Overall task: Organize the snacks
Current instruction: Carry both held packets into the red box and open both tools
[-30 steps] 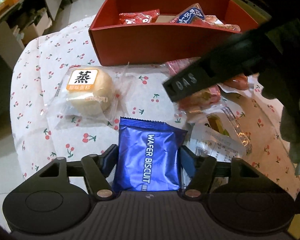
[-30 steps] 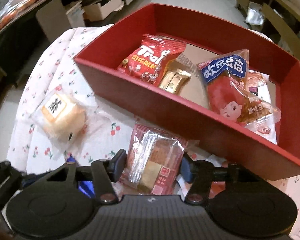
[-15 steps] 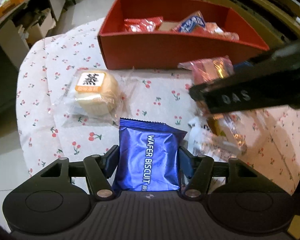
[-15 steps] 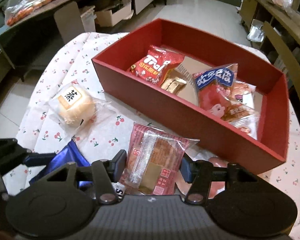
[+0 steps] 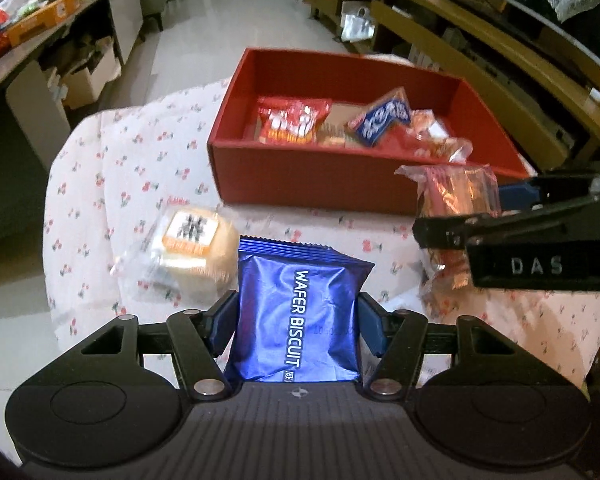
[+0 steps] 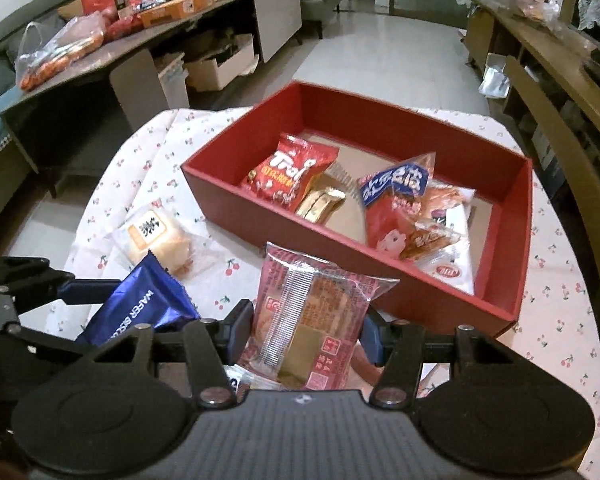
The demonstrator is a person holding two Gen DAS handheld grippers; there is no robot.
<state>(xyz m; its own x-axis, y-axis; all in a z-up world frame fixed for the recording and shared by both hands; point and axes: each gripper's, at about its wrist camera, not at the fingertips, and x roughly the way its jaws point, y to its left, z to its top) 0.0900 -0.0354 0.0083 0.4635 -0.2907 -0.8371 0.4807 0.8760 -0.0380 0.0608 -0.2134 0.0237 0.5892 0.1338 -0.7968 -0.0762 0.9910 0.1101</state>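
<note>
My left gripper (image 5: 298,322) is shut on a blue wafer biscuit packet (image 5: 296,312), held above the cherry-print tablecloth (image 5: 100,184). My right gripper (image 6: 303,330) is shut on a pink and clear snack packet (image 6: 312,320), also lifted; it shows at the right of the left wrist view (image 5: 456,204). Beyond both stands the red box (image 6: 236,208) holding a red Trol bag (image 6: 290,170), a gold bar (image 6: 320,204) and a blue-red bag (image 6: 396,196). A wrapped steamed cake (image 5: 188,246) lies on the cloth left of the wafer packet.
More wrappers lie on the cloth under the right gripper (image 6: 236,380). A long grey table (image 6: 100,60) with bags and boxes runs at the far left. Wooden shelving (image 6: 560,100) lines the right side, with tiled floor (image 6: 380,52) between.
Both grippers have risen with their packets, so the red box and table look smaller and lower. The right gripper has moved toward the box's near wall.
</note>
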